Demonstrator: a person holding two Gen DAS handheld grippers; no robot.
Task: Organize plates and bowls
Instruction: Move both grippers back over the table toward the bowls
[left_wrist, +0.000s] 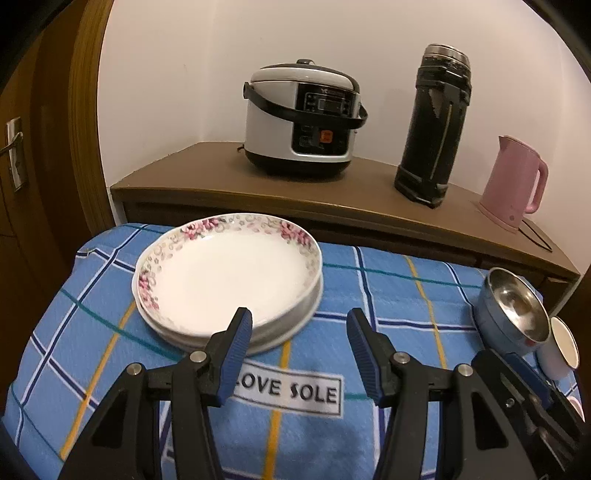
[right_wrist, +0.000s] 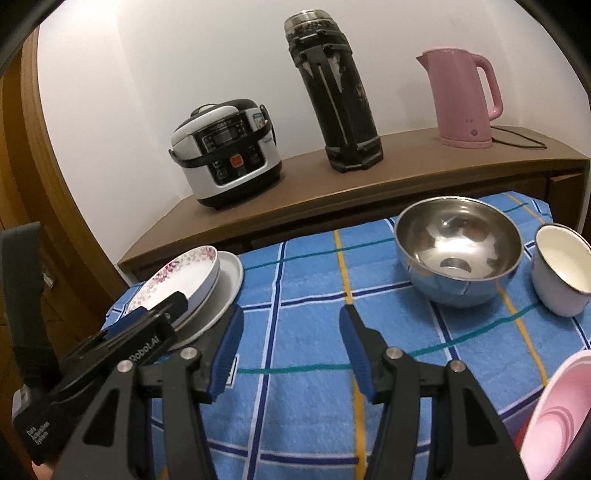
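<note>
A flowered plate lies stacked on a plain white plate at the left of the blue checked cloth; the stack shows in the right wrist view as the flowered plate on the white plate. My left gripper is open just right of the stack, nothing between its fingers. A steel bowl with a blue outside and a white enamel cup stand at the right. My right gripper is open over bare cloth between stack and bowl. A pink bowl sits at the near right edge.
A brown sideboard behind the table carries a rice cooker, a tall black flask and a pink kettle. A wooden door stands at the left. The cloth's label reads LOVE SOLE.
</note>
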